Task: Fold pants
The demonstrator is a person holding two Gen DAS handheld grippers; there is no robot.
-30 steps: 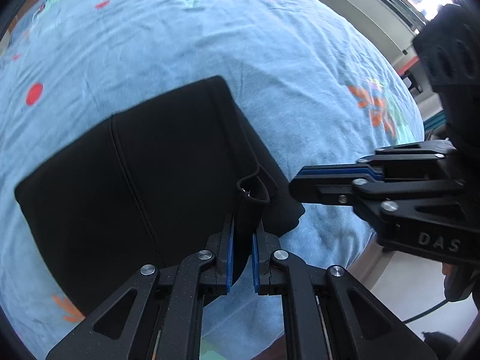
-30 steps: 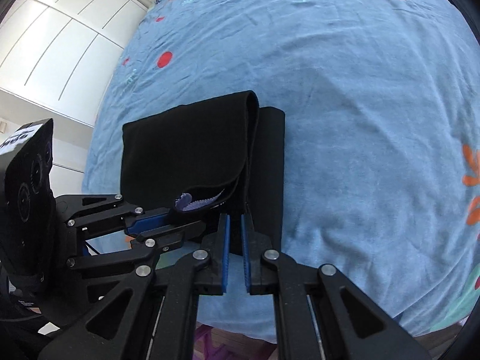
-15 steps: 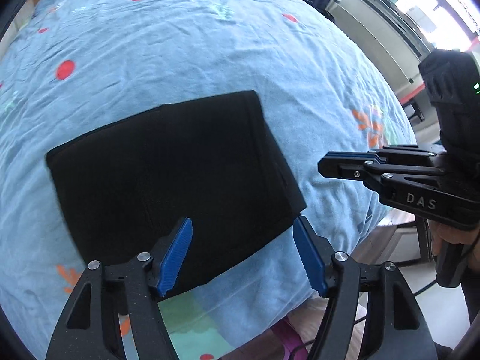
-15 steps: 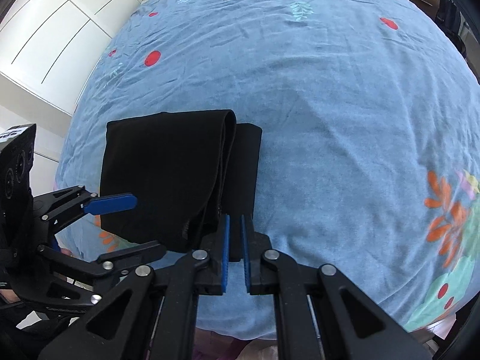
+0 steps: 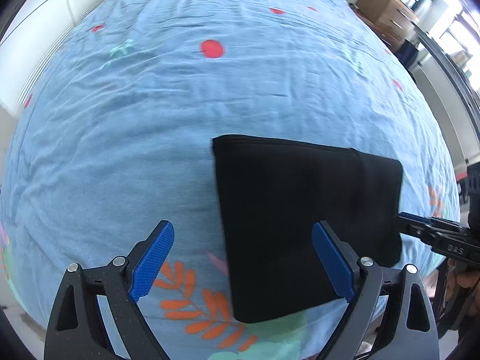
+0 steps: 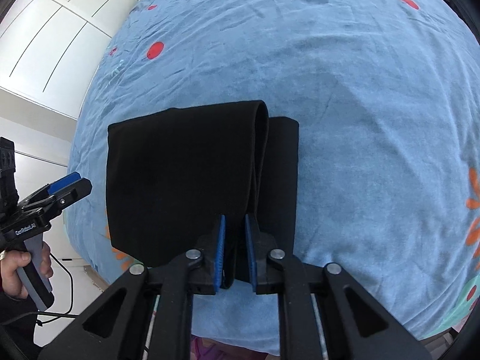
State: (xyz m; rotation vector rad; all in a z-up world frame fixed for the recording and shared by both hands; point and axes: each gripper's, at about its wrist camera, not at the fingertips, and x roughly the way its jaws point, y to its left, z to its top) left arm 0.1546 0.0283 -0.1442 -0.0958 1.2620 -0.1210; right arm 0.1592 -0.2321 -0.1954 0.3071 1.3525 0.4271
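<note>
The black pants (image 5: 303, 210) lie folded into a thick rectangle near the bed's front edge; they also show in the right wrist view (image 6: 186, 180). My left gripper (image 5: 240, 261) is open and empty, held above the bed beside and over the pants' near left corner. My right gripper (image 6: 235, 252) has its jaws nearly closed around the near edge of the upper folded layer. In the left wrist view it (image 5: 420, 228) touches the pants' right edge.
The blue bedsheet (image 5: 180, 105) with red dots and orange leaf prints covers the bed. White wardrobe doors (image 6: 45, 30) stand on the left. Cardboard boxes (image 5: 381, 9) and a window are at the far right. The bed's front edge lies just below the pants.
My left gripper let go of the pants' edge, opened wide and pulled back to the left. The top layer has settled flat. My right gripper stays on the near edge.
</note>
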